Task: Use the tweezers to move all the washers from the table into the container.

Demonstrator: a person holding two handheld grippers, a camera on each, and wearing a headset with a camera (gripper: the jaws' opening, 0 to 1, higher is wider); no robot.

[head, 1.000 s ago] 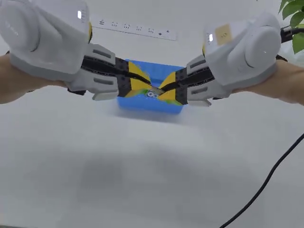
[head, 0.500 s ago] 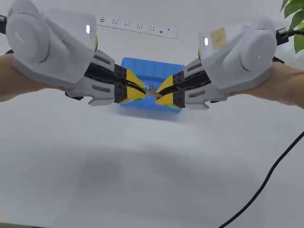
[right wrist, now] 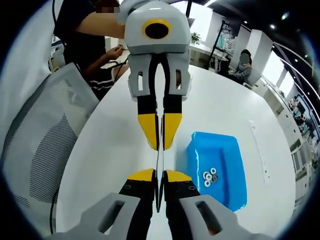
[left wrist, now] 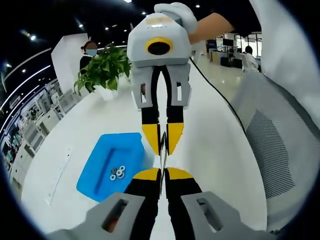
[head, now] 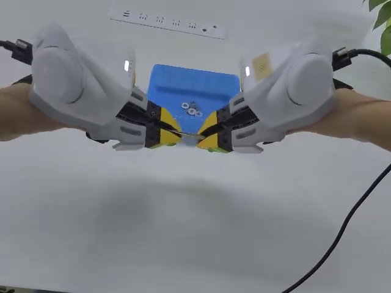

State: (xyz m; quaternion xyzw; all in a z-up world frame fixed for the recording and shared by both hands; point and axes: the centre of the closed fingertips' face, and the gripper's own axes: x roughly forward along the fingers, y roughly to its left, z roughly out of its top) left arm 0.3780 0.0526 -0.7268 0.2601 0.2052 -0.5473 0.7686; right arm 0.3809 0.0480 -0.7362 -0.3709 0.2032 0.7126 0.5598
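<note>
**Kid:** What is the table like, and the room?

**Friend:** It is a smooth white table (head: 195, 238) in a big room with little lights in the ceiling. A long white power strip (head: 168, 23) lies far off, past the tips of both grippers. A grey mesh chair (left wrist: 280, 135) stands at the table's edge. A thin black cable (head: 354, 210) runs over the table under the right gripper's arm. There is a leafy green plant (left wrist: 102, 70) too.

**Kid:** Where are the washers?

**Friend:** The small round silver washers (head: 192, 110) lie in a little heap inside the flat blue plastic container (head: 165, 85), just past the tips of the two grippers. They are shiny flat rings.

**Kid:** And the grippers?

**Friend:** The left gripper (head: 171, 129) has a white shell, black arms and yellow tips. Its jaws are squeezed nearly together on one end of the thin silver metal tweezers (head: 190, 137). The right gripper (head: 208, 131) looks the same and faces it, tip to tip. Its jaws pinch the other end. The tweezers hang between them, above the table.
</note>
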